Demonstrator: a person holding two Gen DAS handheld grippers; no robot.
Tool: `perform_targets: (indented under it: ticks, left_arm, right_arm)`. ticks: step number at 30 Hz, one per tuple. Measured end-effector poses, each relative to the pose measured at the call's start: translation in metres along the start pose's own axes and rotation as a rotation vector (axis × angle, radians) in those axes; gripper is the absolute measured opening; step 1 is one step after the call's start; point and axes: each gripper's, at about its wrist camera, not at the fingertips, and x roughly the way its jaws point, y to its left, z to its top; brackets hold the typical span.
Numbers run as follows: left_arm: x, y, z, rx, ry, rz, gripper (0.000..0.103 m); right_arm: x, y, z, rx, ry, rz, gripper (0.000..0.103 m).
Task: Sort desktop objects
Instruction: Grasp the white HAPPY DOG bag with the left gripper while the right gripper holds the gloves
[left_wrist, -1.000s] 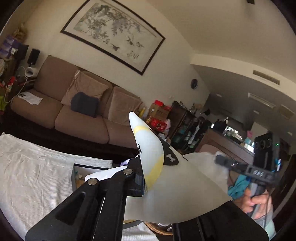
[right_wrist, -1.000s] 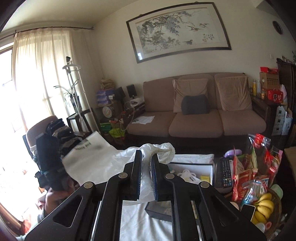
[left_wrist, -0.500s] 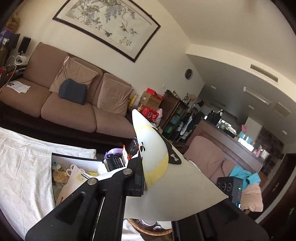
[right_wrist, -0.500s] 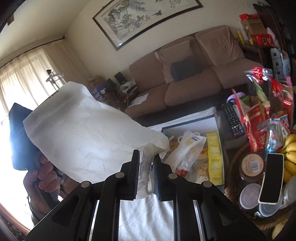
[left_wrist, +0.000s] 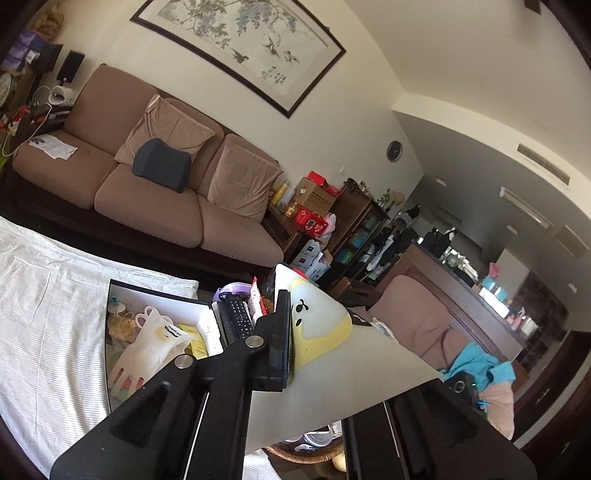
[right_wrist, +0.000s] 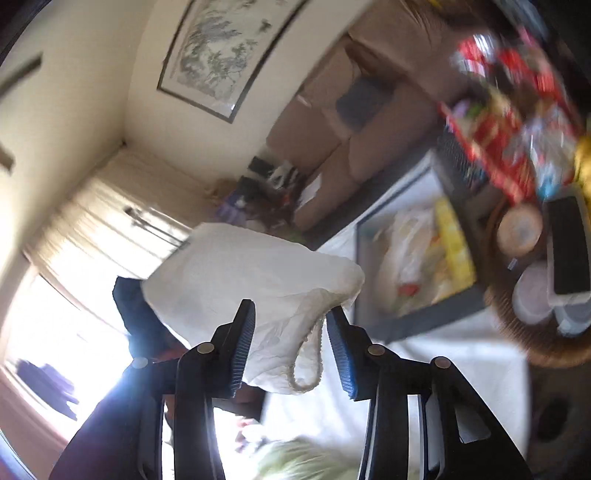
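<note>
Left wrist view: the left gripper (left_wrist: 286, 332) is clamped tight on a white bag (left_wrist: 332, 391) with a yellow cartoon face and a little black bone tag. The bag is held up in the air above the striped tablecloth (left_wrist: 44, 314); its pointed corner aims up and away toward the sofa (left_wrist: 147, 184), and its long side runs down to the lower right. Just left of it sits the open box (left_wrist: 155, 295) with a white glove-printed packet and yellow packs, with a remote (left_wrist: 236, 321) at the box's right edge.

Right wrist view, pretty blurry: the right gripper (right_wrist: 291, 343) has its jaws swinging open, with the bag's crumpled white end and rope handle (right_wrist: 306, 373) hanging loose between them. The wicker basket (right_wrist: 546, 347) is off to the right, with bare cloth below the bag.
</note>
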Motion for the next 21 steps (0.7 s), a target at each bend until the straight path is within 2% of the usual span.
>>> perform_targets:
  ticks: [1, 3, 4, 5, 6, 9, 14, 17, 21]
  left_arm:
    - [-0.002, -0.001, 0.001, -0.001, -0.002, -0.002, 0.003]
    - [-0.005, -0.005, 0.003, 0.006, 0.000, 0.008, 0.003]
    - [-0.004, -0.008, 0.004, 0.022, 0.009, 0.026, 0.003]
    - [-0.003, -0.012, 0.004, 0.045, 0.020, 0.049, 0.003]
    - [-0.002, -0.017, 0.003, 0.068, 0.029, 0.065, 0.003]
    - [0.001, -0.026, 0.000, 0.097, 0.045, 0.087, 0.003]
    - [0.004, -0.035, -0.008, 0.100, 0.061, 0.089, 0.003]
    - [0.009, -0.039, -0.016, 0.101, 0.081, 0.107, 0.003]
    - [0.016, -0.044, -0.024, 0.102, 0.112, 0.112, 0.003]
  right_arm:
    - [-0.006, -0.013, -0.001, 0.060, -0.021, -0.001, 0.103]
    - [-0.017, -0.029, -0.002, 0.110, -0.058, 0.034, 0.103]
    - [-0.022, -0.031, -0.002, 0.111, -0.072, 0.029, 0.103]
    - [-0.029, -0.026, -0.004, 0.079, -0.114, -0.018, 0.103]
    - [-0.036, -0.014, -0.007, 0.011, -0.157, -0.064, 0.103]
    - [-0.037, 0.041, -0.019, -0.255, -0.201, -0.160, 0.103]
    - [0.000, 0.136, -0.064, -0.703, -0.231, -0.355, 0.100]
    - [0.033, 0.168, -0.086, -0.834, -0.197, -0.389, 0.089]
    - [0.081, 0.177, -0.090, -0.862, -0.118, -0.437, 0.086]
